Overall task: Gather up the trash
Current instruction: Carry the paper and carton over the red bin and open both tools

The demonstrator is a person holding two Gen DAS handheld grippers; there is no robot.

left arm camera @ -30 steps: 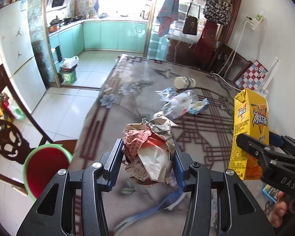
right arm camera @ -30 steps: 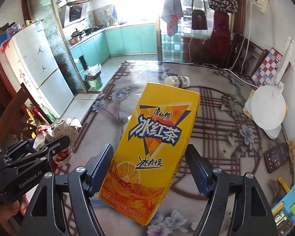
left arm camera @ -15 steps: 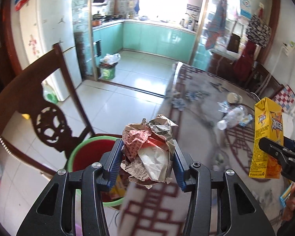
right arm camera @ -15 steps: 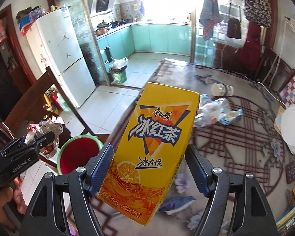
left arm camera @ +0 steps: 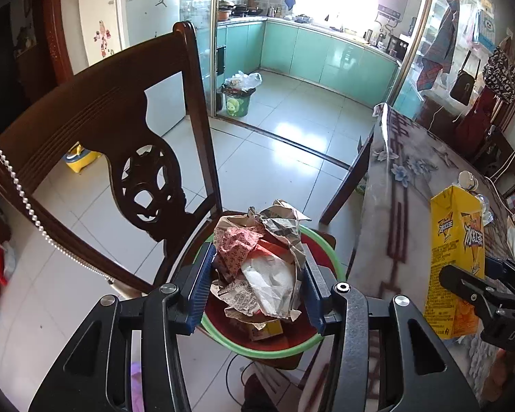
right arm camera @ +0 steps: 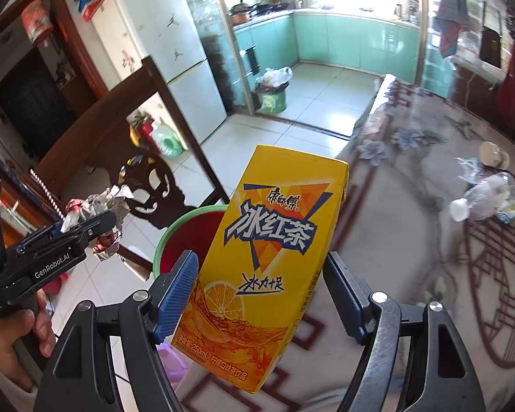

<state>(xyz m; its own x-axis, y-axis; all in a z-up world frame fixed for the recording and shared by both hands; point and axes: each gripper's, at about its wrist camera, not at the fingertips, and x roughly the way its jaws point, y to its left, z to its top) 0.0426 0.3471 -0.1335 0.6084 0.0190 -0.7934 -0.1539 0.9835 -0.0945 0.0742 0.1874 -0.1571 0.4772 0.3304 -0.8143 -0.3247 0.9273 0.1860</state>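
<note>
The left gripper (left arm camera: 255,281) has its jaws clamped on a crumpled ball of printed paper (left arm camera: 262,264), right above the round red bucket with a green rim (left arm camera: 274,352) beside the surface's edge (left arm camera: 372,223). The right gripper (right arm camera: 261,295) has its jaws clamped on a tall yellow drink carton (right arm camera: 274,250), over that edge and just beside the bucket. Open tiled floor (left arm camera: 285,158) lies past the dark wooden chair (left arm camera: 120,130).

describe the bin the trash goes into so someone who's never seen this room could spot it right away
Start at the dark carved wooden chair beside the cloth-covered table. On its seat sits a round bucket, right under the left gripper with its crumpled paper wad. Its red inside and bright green rim set it apart from the bag-lined green bin at the kitchen doorway.
</note>
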